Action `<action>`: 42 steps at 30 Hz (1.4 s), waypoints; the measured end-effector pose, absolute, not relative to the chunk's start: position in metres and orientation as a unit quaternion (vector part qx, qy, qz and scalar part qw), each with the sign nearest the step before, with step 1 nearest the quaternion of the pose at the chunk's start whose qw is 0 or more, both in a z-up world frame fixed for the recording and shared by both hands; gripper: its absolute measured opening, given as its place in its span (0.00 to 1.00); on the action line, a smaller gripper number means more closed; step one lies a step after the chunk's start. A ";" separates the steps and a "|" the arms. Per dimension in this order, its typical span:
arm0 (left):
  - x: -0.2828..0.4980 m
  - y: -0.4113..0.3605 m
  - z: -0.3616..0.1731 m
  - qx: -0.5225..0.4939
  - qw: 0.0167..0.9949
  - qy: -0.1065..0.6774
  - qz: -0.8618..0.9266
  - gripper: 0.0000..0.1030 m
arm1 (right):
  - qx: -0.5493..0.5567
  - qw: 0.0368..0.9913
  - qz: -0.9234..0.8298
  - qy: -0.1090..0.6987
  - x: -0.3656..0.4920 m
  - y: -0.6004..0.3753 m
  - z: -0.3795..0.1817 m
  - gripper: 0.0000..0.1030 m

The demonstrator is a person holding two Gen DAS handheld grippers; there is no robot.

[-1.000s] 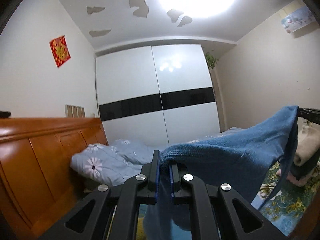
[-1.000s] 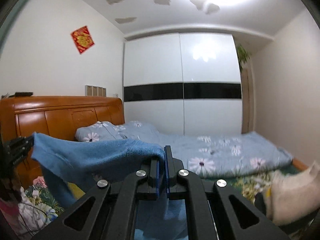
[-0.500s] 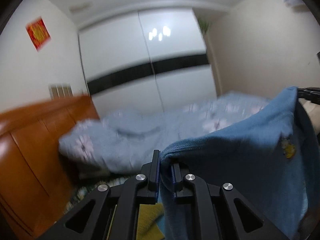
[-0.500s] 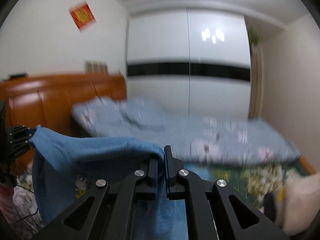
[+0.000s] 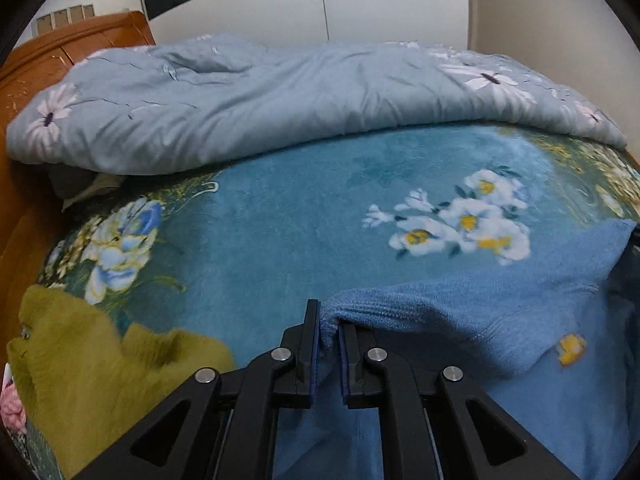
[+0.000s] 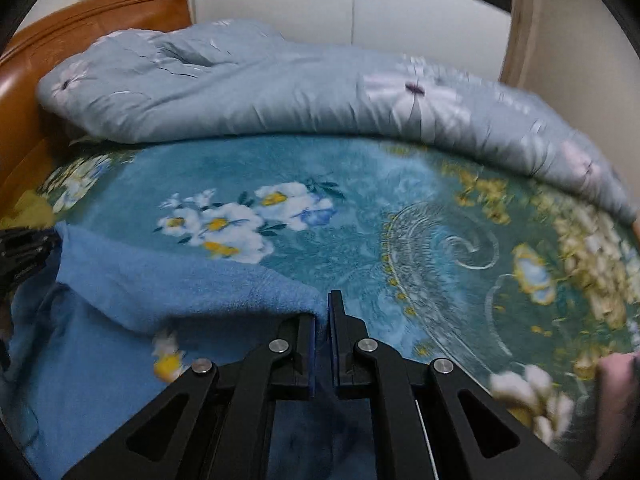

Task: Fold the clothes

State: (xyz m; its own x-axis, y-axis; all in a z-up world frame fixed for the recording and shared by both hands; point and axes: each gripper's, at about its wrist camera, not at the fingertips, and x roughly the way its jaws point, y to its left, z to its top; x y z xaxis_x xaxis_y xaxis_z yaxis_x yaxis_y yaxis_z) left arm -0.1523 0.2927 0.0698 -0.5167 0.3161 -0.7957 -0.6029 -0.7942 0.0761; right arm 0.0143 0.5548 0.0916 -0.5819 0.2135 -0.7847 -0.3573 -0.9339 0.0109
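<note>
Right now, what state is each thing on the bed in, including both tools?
Left tool: shut on the blue garment.
Right tool: shut on the blue garment.
Blue garment: stretched between both tools, hanging below.
Green garment: crumpled on the blanket.
Quilt: bunched along the far side.
Blanket: spread flat.

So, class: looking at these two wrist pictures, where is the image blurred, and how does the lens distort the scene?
Left wrist view: mostly sharp, soft on the green sweater; the bed blanket bulges like a dome. Right wrist view: motion smear across the quilt and the right-hand flowers; the blue garment reads clearly. Both have dark rounded corners.
</note>
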 end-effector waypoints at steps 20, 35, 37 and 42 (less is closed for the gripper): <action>-0.183 0.280 0.048 -0.495 0.285 0.088 0.816 0.41 | -0.466 0.146 0.869 0.082 0.011 0.562 0.069 0.36; -0.008 0.162 0.061 -0.397 0.274 0.079 0.872 0.60 | -0.462 0.094 0.856 0.209 0.198 0.469 0.044 0.42; -0.002 0.157 0.061 -0.402 0.271 0.081 0.871 0.60 | -0.458 0.101 0.858 0.209 0.202 0.461 0.044 0.43; 0.006 0.137 0.073 -0.389 0.250 0.073 0.884 0.61 | -0.468 0.102 0.860 0.176 0.200 0.439 0.044 0.44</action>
